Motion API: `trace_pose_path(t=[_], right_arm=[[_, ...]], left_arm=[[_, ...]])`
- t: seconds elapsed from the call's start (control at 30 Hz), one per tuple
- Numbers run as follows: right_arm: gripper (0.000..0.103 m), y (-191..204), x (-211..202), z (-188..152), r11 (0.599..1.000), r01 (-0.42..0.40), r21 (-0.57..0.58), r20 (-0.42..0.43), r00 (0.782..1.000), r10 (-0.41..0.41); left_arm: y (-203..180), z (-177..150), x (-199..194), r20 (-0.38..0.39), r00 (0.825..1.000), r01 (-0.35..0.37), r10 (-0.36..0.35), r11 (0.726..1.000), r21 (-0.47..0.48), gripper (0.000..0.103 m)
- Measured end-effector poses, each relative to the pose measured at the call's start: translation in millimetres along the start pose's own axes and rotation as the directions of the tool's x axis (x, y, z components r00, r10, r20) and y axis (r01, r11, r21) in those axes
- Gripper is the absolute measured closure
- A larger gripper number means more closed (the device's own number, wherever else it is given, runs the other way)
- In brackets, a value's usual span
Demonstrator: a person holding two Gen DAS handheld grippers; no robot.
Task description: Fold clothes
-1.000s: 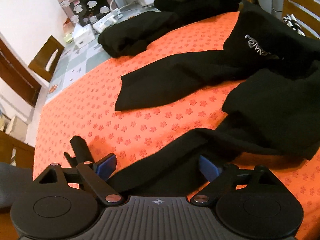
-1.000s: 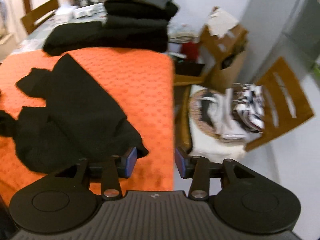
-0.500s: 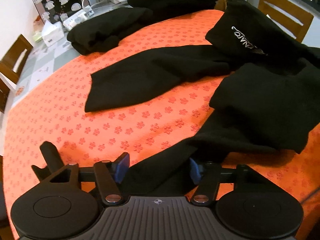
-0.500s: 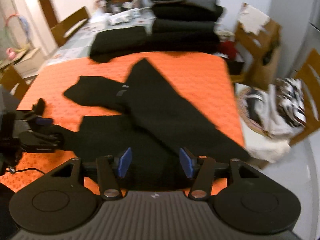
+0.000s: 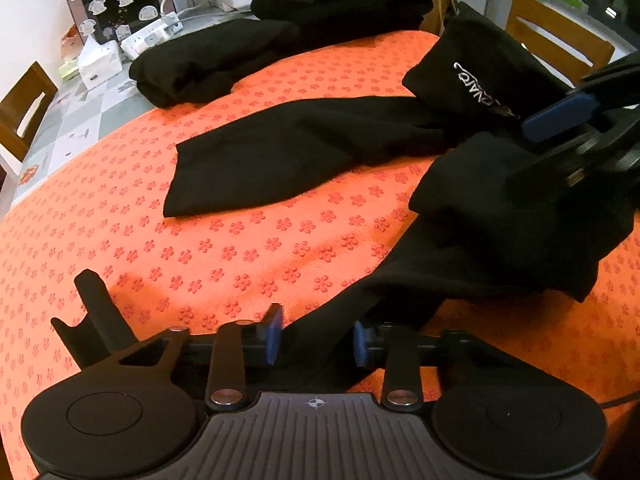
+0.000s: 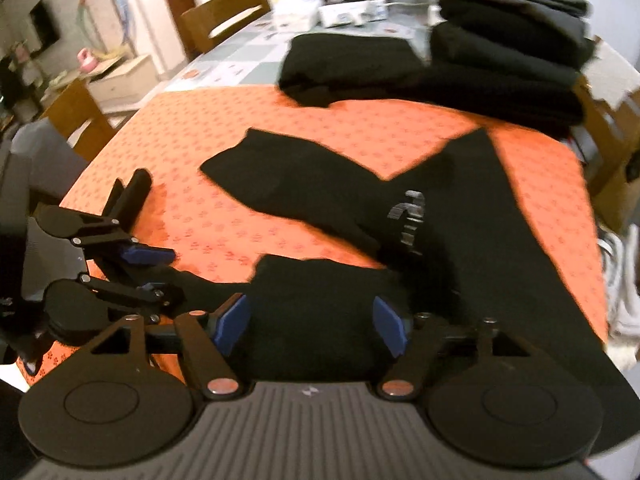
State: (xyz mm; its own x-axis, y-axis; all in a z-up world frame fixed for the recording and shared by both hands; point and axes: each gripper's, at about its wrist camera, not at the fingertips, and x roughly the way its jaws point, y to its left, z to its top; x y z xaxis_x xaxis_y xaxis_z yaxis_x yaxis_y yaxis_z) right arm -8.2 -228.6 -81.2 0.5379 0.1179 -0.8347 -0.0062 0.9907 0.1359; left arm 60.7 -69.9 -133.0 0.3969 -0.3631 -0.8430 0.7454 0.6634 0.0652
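A black long-sleeved garment (image 5: 500, 208) with a white logo (image 5: 476, 88) lies partly folded on the orange mat (image 5: 200, 248). One sleeve (image 5: 280, 156) stretches out to the left. My left gripper (image 5: 316, 340) has its blue pads around the end of the other sleeve (image 5: 360, 308), partly closed, with a gap still showing. My right gripper (image 6: 310, 326) is open, its pads either side of a folded edge of the garment (image 6: 320, 304). The left gripper also shows in the right wrist view (image 6: 148, 276).
Folded black clothes (image 5: 216, 60) and a taller stack (image 5: 340, 0) sit at the mat's far edge. Power strips and a tissue box (image 5: 100, 60) lie beyond. Wooden chairs (image 5: 556, 36) stand around the table. A laundry pile (image 6: 624, 280) is off the right side.
My left gripper has narrowed around the sleeve end. My right gripper swung left from the table's right edge over the garment and opened wider; it now appears in the left wrist view.
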Motion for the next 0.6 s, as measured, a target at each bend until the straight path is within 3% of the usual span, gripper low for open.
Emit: trace_pose_path(t=[0.13, 0.2, 0.23, 0.27, 0.47, 0.6], right_arm=[[0.031, 18, 27, 6, 0.997, 0.045, -0.062, -0.025, 0.999, -0.047], [0.056, 22, 34, 5, 0.994, 0.064, -0.092, -0.030, 0.997, -0.067], [0.089, 22, 35, 4, 0.992, 0.065, -0.107, -0.030, 0.997, -0.068], [0.096, 20, 31, 3, 0.993, 0.066, -0.102, -0.016, 0.998, -0.068], [0.097, -5, -22, 6, 0.996, 0.090, -0.023, 0.103, 0.991, -0.087], [0.098, -40, -74, 5, 0.987, 0.142, 0.069, 0.167, 0.974, -0.152]], left_arm=[[2, -2, -5, 0.025, 0.999, -0.019, 0.020, 1.000, -0.018, 0.085], [4, -4, -10, 0.049, 0.998, -0.027, 0.029, 0.999, -0.031, 0.088], [6, -4, -13, 0.061, 0.997, -0.034, 0.036, 0.999, -0.040, 0.089], [8, -4, -16, 0.071, 0.996, -0.043, 0.046, 0.998, -0.053, 0.089], [27, -1, -35, 0.125, 0.984, -0.109, 0.127, 0.984, -0.144, 0.092], [46, 3, -54, 0.148, 0.971, -0.157, 0.187, 0.969, -0.190, 0.092]])
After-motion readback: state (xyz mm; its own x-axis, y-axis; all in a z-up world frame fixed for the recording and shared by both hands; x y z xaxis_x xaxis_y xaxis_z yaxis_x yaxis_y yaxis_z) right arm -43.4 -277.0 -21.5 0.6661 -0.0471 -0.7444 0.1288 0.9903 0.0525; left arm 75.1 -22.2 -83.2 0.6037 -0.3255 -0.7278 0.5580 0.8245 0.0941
